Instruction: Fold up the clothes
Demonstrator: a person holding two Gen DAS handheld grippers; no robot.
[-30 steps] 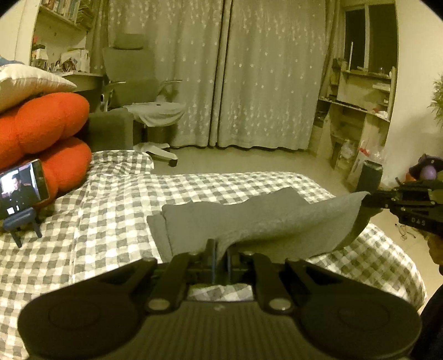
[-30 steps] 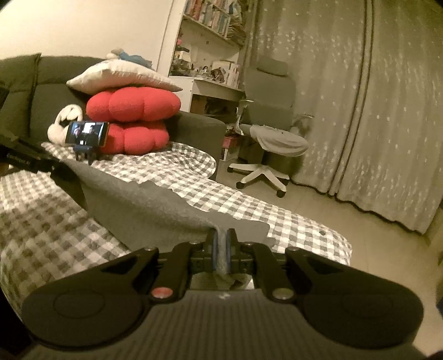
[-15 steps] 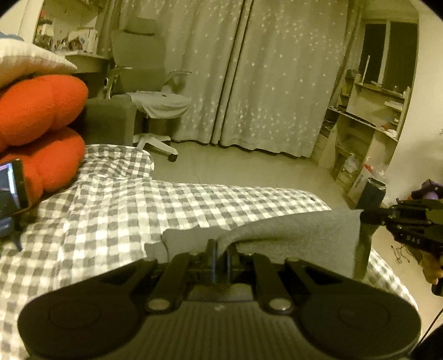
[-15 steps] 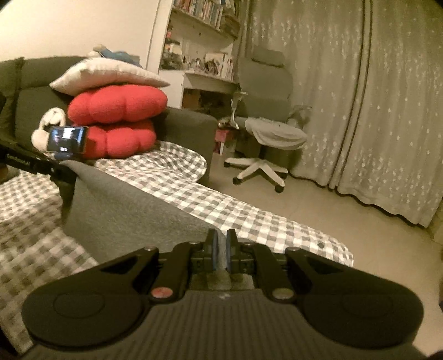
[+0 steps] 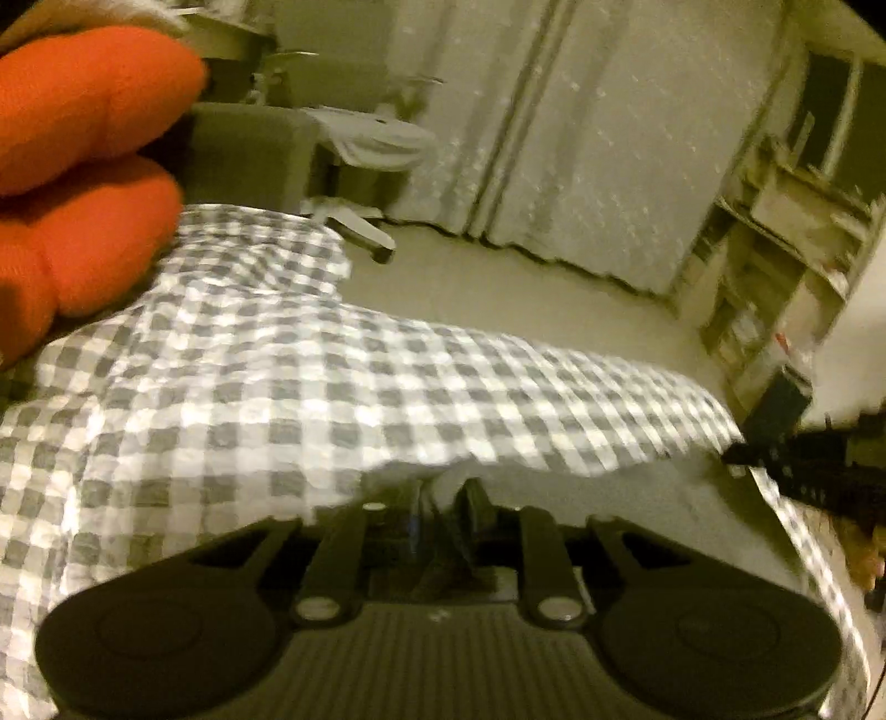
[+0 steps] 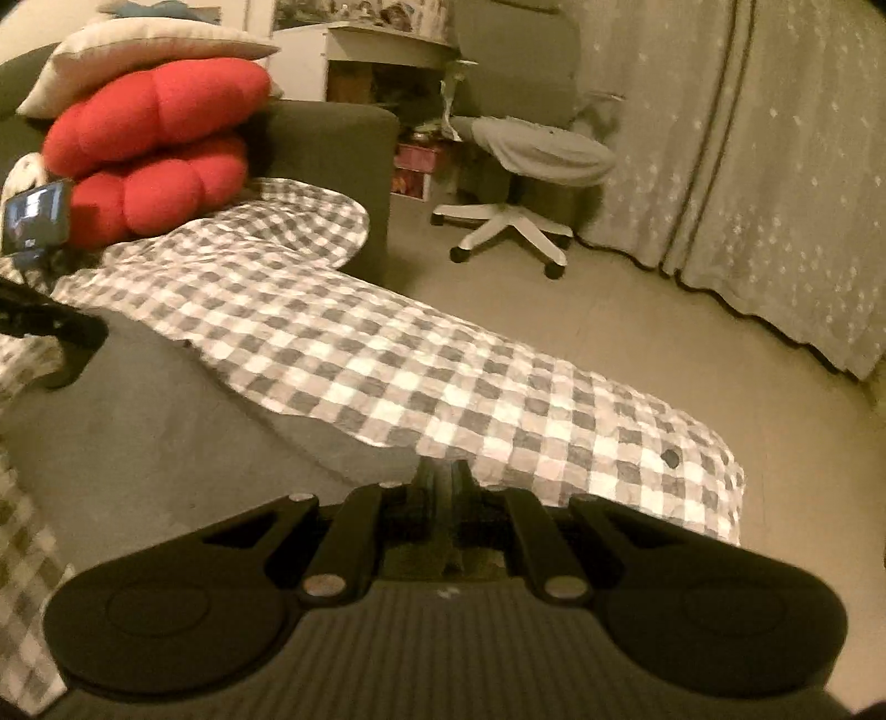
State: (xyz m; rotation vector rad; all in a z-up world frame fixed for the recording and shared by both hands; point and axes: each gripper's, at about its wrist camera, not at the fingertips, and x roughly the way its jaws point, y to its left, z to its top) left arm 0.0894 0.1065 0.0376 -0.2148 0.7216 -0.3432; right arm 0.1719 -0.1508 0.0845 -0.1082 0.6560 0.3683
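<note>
Grey garment [image 6: 138, 432] lies low over the checked bedcover [image 6: 387, 376], stretched out between the two grippers, so its long axis runs side to side from one gripper to the other. In the right wrist view it spreads from the right gripper [image 6: 441, 487] at 6 o'clock away toward 9 o'clock, where the left gripper [image 6: 50, 327] holds its far corner. In the left wrist view, which is blurred, the cloth [image 5: 637, 498] runs from the left gripper [image 5: 443, 501] at 6 o'clock out to the right gripper [image 5: 786, 459] at about 3 o'clock. Each gripper's fingers are drawn close together with the cloth's near edge caught between them, the fabric rising just in front of the tips. Red cushions [image 6: 149, 160] are stacked under a pale pillow [image 6: 144, 50] at 10 o'clock in the right wrist view, with a phone [image 6: 36, 213] on a small stand just beside them. An office chair [image 6: 531, 149] stands before the curtains [image 6: 775, 166] at 1 o'clock.
</note>
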